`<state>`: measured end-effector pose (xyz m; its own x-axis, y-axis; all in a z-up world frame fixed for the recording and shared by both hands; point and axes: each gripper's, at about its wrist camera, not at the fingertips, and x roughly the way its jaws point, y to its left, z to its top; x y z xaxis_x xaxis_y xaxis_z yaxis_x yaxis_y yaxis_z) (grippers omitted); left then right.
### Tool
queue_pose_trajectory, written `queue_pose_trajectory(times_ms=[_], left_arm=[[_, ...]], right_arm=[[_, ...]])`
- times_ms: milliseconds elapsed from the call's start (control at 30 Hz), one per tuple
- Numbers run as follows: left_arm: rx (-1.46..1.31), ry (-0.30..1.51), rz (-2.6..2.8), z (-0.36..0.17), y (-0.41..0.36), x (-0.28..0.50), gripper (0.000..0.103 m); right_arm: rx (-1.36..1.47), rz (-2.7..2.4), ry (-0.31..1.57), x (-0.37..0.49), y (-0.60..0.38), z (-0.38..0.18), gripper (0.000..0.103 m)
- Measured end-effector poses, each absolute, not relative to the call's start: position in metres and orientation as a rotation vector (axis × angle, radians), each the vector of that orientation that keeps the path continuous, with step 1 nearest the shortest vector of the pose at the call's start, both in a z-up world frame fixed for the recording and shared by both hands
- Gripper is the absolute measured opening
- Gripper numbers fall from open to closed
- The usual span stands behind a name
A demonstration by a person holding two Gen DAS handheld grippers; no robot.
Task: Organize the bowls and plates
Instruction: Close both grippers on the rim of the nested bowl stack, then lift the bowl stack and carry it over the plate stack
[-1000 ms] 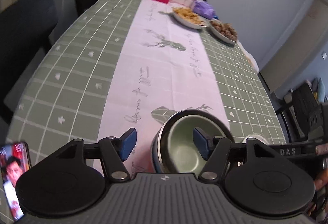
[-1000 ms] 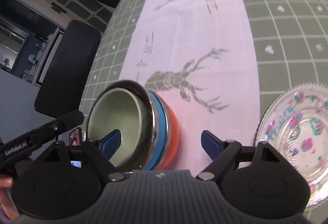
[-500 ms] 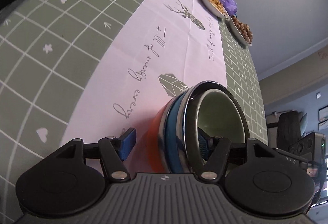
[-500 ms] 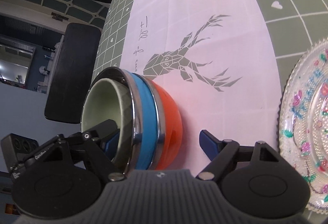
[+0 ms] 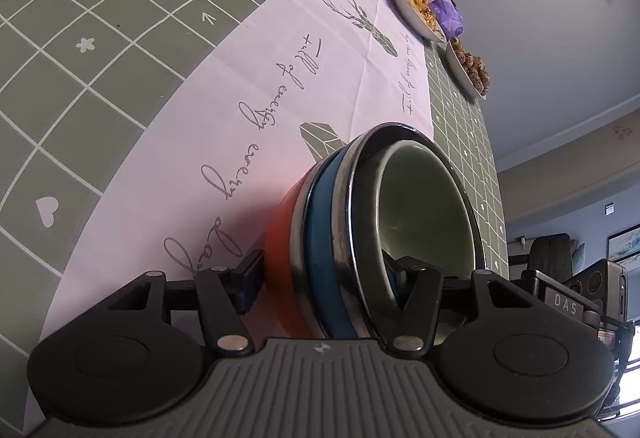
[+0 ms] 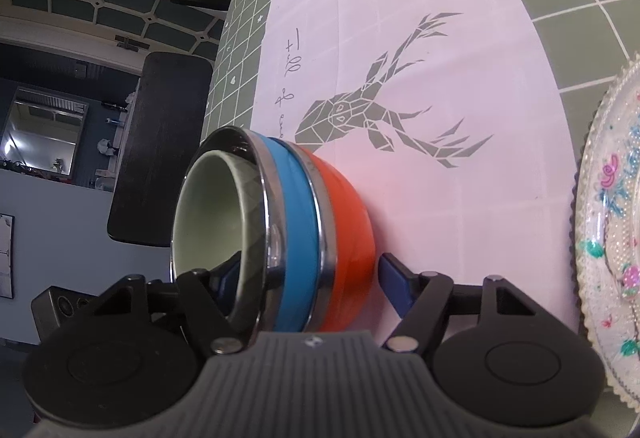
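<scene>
Bowls are nested, green bowl (image 5: pixel 424 213) inside blue bowl (image 6: pixel 296 238) inside orange bowl (image 6: pixel 348 234), both grippers' jaws pinching the stack's wall; the floral glass plate (image 6: pixel 612 230), right of the right jaws, looks left to place.

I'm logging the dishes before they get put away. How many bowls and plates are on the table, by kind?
Nested bowls: 3 (orange bowl, blue bowl, green bowl)
Glass floral plate: 1
Dishes of food at the far end: 2 (pale snack dish, brown snack dish)
Total: 6
</scene>
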<state>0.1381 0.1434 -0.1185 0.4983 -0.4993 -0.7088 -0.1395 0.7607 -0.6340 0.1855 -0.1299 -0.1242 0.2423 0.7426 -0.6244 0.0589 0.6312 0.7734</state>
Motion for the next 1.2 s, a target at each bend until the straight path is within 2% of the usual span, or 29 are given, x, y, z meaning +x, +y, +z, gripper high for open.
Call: queue_pose_trajectory(times_ms=[233,533,1200], left_arm=[[-0.687,1.050,-0.244,-0.117,0.142,0.139,0.065],[-0.648,1.045,-0.256,-0.113,0.137,0.137,0.063],[-0.656,1.076,-0.304,-0.087,0.108,0.133,0.062]], right_arm=[[0.788,0.528,1.247,0.183,-0.130,-0.125,0.063],[0.778,0.495,1.247,0.182,-0.138,-0.124,0.049],[0.802,0.437,1.273,0.164,-0.172,-0.095,0.049]])
